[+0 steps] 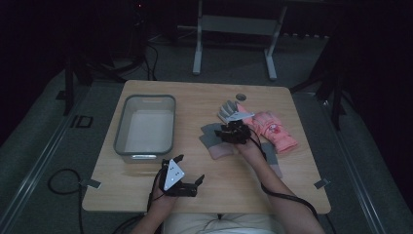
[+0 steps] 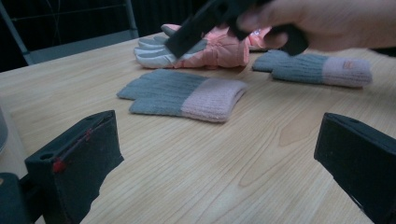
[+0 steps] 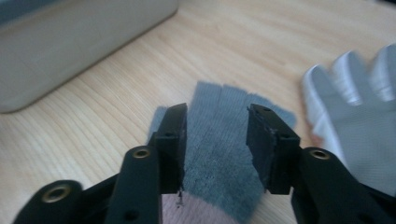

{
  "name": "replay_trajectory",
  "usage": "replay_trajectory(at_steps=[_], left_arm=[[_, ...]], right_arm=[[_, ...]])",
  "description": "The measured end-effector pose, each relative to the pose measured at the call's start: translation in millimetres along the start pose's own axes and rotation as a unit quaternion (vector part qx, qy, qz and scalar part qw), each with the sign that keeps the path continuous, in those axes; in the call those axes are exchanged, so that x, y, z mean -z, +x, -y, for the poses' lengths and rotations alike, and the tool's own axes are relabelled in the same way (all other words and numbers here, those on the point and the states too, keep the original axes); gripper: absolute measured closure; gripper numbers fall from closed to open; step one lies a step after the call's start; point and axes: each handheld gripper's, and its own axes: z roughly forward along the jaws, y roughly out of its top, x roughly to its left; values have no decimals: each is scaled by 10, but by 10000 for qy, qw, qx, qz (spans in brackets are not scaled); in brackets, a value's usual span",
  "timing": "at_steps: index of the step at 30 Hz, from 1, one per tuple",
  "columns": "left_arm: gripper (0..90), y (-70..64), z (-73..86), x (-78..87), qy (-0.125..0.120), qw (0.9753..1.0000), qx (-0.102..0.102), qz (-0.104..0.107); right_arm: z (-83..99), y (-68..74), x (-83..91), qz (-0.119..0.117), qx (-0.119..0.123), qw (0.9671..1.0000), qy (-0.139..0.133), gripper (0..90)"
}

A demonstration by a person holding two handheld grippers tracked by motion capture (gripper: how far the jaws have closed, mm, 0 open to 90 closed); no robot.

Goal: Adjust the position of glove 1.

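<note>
A grey knit glove with a pink cuff [image 1: 213, 142] [image 2: 187, 95] lies flat near the table's middle. My right gripper [image 1: 230, 132] [image 3: 217, 114] hovers just over it, open, with a jaw on each side of the grey glove fingers [image 3: 219, 140]. The second knit glove [image 2: 322, 67] [image 1: 271, 155] lies beside the person's right forearm. Behind them rests a pink ski glove [image 1: 272, 129] [image 2: 219, 49] with white fingers [image 1: 226, 109] [image 3: 355, 102]. My left gripper [image 1: 190, 168] [image 2: 218, 123] rests near the front edge, wide open and holding nothing.
A grey plastic bin [image 1: 146, 97] [image 3: 70, 42] stands on the table's left half with nothing visible inside. A round cable hole [image 1: 240, 96] sits near the back edge. Bare wood lies between my left gripper and the gloves. A metal frame [image 1: 234, 24] stands on the floor beyond.
</note>
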Motion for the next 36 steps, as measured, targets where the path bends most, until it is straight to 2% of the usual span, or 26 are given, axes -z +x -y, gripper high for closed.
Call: replay_trajectory(at_steps=[2,3,4,7,10,12,13,16,18,19,20,24,26,30,31,33,35,36], left_arm=[[0,0,0,0,0,10000,0,0],[0,5,1,1,-8,10000,14,11],[0,7,1,1,-5,10000,21,16],[0,5,2,5,-17,10000,6,25],[0,3,2,5,-13,10000,-10,26],[0,4,2,5,-15,10000,2,26],[0,5,2,5,-16,10000,6,27],[0,4,2,5,-16,10000,-8,24],[0,3,2,5,-17,10000,-21,15],[0,3,2,5,-17,10000,-21,15],[0,5,2,5,-16,10000,-15,12],[0,10,2,4,-28,10000,23,-1],[0,13,3,5,-31,10000,47,7],[0,29,4,8,-45,10000,80,37],[0,29,4,8,-45,10000,80,37],[0,32,6,10,-54,9999,95,18],[0,31,6,13,-49,10000,80,3],[0,29,6,12,-47,10000,75,-1]], right_arm=[[8,-10,-38,3,-15,10000,66,597],[30,-34,-138,-45,-11,9997,253,616],[37,-42,-174,-61,-43,9994,327,616],[49,-65,-245,-86,-101,9991,409,616],[57,-46,-305,11,6,9986,525,605],[90,-14,-364,160,209,9972,695,604],[101,-8,-369,166,213,9976,631,610],[114,-18,-367,157,120,9979,614,652],[109,-11,-365,192,75,9977,648,733],[109,-11,-365,192,75,9977,648,733],[93,15,-369,259,77,9972,702,791],[32,69,-377,418,-38,9955,846,848],[-5,101,-335,445,-180,9953,846,852],[-97,223,-125,488,-255,9965,632,855],[-97,223,-125,488,-255,9965,632,855],[-178,321,76,581,-312,9970,406,856],[-218,385,202,738,-262,9964,320,856],[-228,410,273,790,-346,9960,240,856]])
